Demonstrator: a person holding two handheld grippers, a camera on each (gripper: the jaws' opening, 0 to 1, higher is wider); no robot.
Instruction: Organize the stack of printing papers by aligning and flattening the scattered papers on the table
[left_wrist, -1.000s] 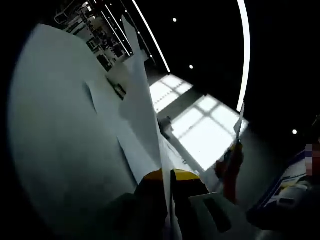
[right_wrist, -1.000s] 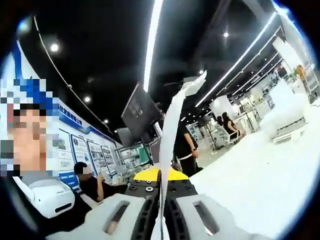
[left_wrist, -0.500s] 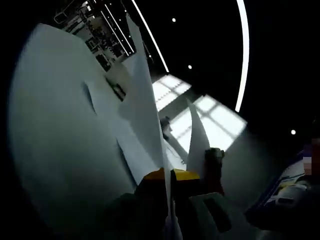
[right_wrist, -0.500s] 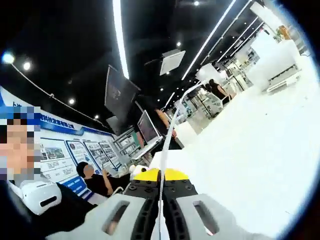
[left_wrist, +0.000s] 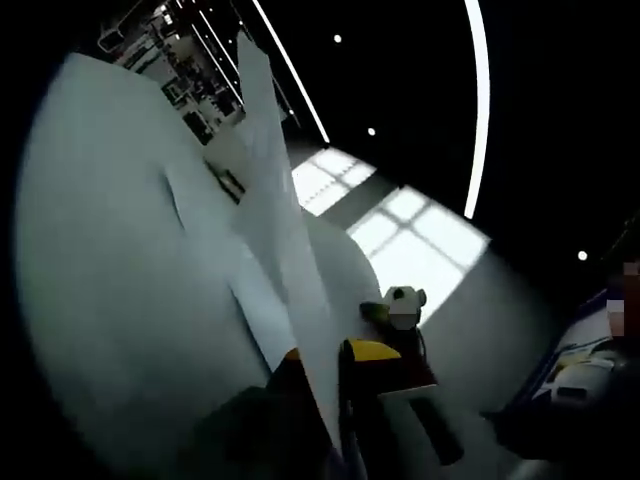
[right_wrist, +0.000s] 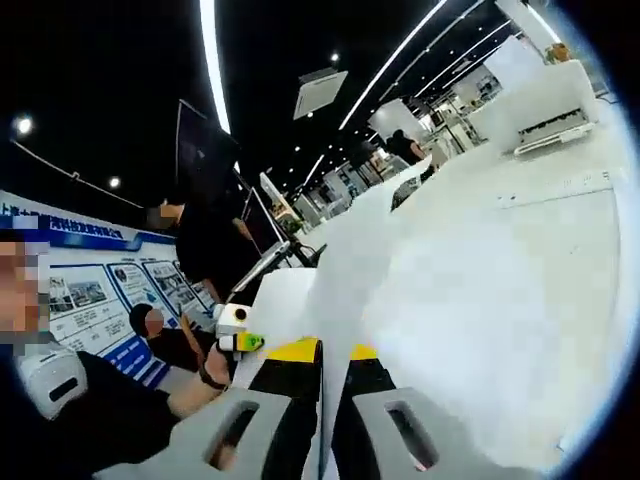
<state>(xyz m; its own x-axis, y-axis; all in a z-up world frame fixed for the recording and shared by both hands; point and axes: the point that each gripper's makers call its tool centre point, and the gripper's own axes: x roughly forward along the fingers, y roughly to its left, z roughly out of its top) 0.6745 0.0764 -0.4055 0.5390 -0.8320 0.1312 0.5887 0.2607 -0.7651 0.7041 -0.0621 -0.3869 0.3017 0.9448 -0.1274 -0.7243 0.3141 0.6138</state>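
The left gripper (left_wrist: 325, 365) pinches a sheet of paper (left_wrist: 275, 210) that stands up over the white table (left_wrist: 110, 280). The right gripper (right_wrist: 332, 362) pinches the same paper (right_wrist: 370, 250) near its edge.

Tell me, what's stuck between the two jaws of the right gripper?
Paper. In the right gripper view, a white sheet runs up edge-on through the right gripper, pinched between its jaws.

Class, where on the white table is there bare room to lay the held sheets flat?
Bare table lies right of the raised paper, up to the white machine. Left of the paper it is crowded: the other gripper and people.
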